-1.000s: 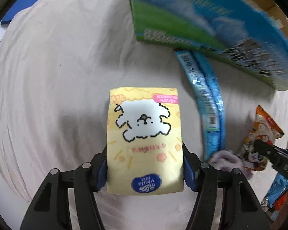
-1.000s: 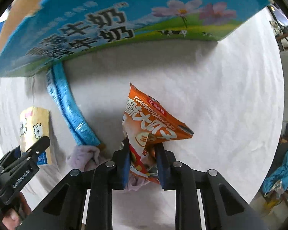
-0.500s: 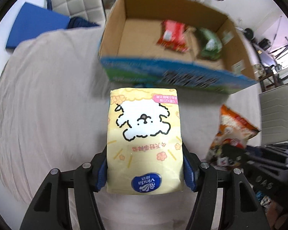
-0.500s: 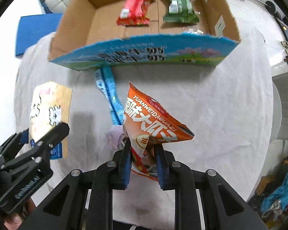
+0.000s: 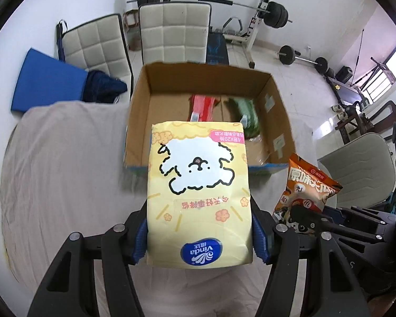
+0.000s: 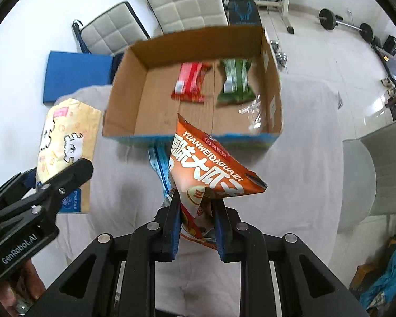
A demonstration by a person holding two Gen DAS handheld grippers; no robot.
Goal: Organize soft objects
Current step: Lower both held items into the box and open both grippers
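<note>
both grippers loaded, box in front

the left gripper (image 5: 199, 233) has its blue-padded fingers (image 5: 140, 239) pressed against the two sides of a yellow vinda tissue pack (image 5: 199, 198), printed with a white cartoon dog, and holds it in the air above the grey-draped table (image 5: 60, 174). the pack's far edge overlaps the near wall of the open cardboard box (image 5: 206, 79) in the left wrist view.

the right gripper (image 6: 198, 227) has its fingers clamped on the lower corner of an orange sunflower seed bag (image 6: 211, 169), which fans out wide above the pinch. that bag is also raised off the table, just short of the box's blue printed front edge.

inside the box, a red snack packet (image 6: 188, 82) and a green snack packet (image 6: 233, 80) lie side by side on the floor, close to the far wall, apart from each other.

a blue strip of packets (image 6: 159, 165) lies on the cloth in front of the box, partly hidden behind the orange bag.

beyond the table stand two white quilted chairs (image 5: 171, 31), a blue mat (image 5: 45, 80) and barbell weights (image 5: 274, 13).
</note>
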